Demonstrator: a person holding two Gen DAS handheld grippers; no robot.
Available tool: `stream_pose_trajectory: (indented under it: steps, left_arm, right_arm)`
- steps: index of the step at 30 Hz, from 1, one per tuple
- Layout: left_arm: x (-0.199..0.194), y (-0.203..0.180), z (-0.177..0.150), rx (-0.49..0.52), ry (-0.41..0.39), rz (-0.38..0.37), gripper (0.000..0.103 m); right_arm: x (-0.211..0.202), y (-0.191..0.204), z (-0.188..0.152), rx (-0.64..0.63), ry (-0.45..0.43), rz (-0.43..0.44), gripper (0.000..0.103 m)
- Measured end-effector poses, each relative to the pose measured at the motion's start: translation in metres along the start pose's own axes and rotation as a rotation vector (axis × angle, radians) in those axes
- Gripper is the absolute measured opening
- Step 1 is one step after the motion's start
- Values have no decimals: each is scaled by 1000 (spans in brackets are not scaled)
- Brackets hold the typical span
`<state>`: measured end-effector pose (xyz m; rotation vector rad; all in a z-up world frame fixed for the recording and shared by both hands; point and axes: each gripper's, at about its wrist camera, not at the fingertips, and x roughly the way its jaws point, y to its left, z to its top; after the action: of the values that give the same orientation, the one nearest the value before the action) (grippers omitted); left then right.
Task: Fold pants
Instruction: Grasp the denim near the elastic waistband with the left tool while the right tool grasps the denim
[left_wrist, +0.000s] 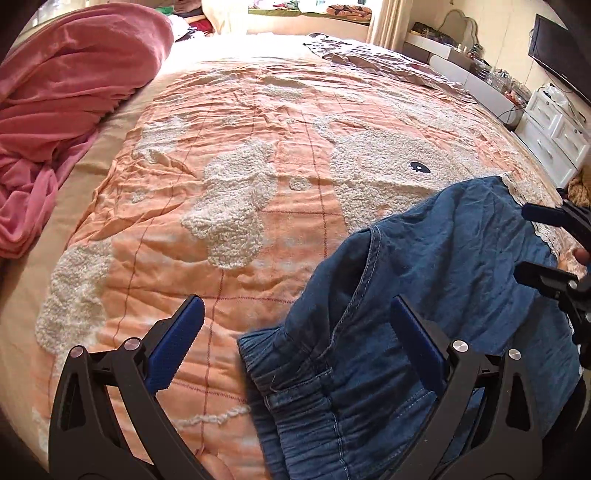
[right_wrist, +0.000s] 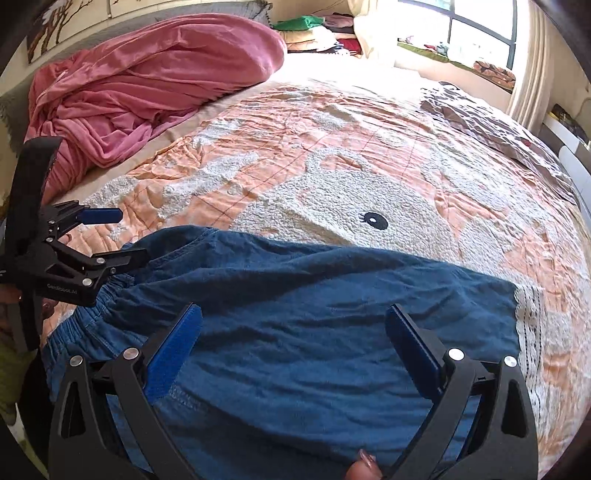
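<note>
Blue denim pants (right_wrist: 314, 325) lie spread on the peach quilt (right_wrist: 332, 155), with the elastic waistband (left_wrist: 303, 398) at the left end and white lace trim (right_wrist: 532, 332) at the right end. They also show in the left wrist view (left_wrist: 424, 280). My left gripper (left_wrist: 295, 314) is open over the waistband end, holding nothing. It also shows in the right wrist view (right_wrist: 125, 236). My right gripper (right_wrist: 293, 321) is open above the middle of the pants, holding nothing. It also shows in the left wrist view (left_wrist: 524, 240) at the right edge.
A crumpled pink blanket (left_wrist: 66, 110) lies on the left of the bed. A grey patterned cover (left_wrist: 380, 62) lies at the far right corner. White drawers (left_wrist: 554, 136) and a dresser stand to the right. A window (right_wrist: 476, 26) is behind.
</note>
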<state>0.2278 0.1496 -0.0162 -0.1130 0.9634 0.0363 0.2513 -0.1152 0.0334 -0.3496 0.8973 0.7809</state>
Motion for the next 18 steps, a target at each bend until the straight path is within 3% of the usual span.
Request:
stream_pose_trajectory:
  steps: [5, 9, 11, 13, 18]
  left_arm:
    - [12, -2, -1, 50, 3, -28, 94]
    - [21, -6, 0, 92, 16, -26, 61]
    - [23, -10, -1, 117, 18, -39, 51]
    - [22, -14, -1, 144, 16, -62, 31]
    - [23, -15, -2, 150, 19, -90, 5]
  right_arm:
    - [31, 4, 26, -121, 49, 42, 99]
    - [57, 15, 42, -235, 103, 59, 99]
    - [68, 19, 46, -292, 122, 36, 99]
    - [78, 21, 49, -341, 146, 39, 99]
    - [98, 27, 57, -425, 177, 95, 98]
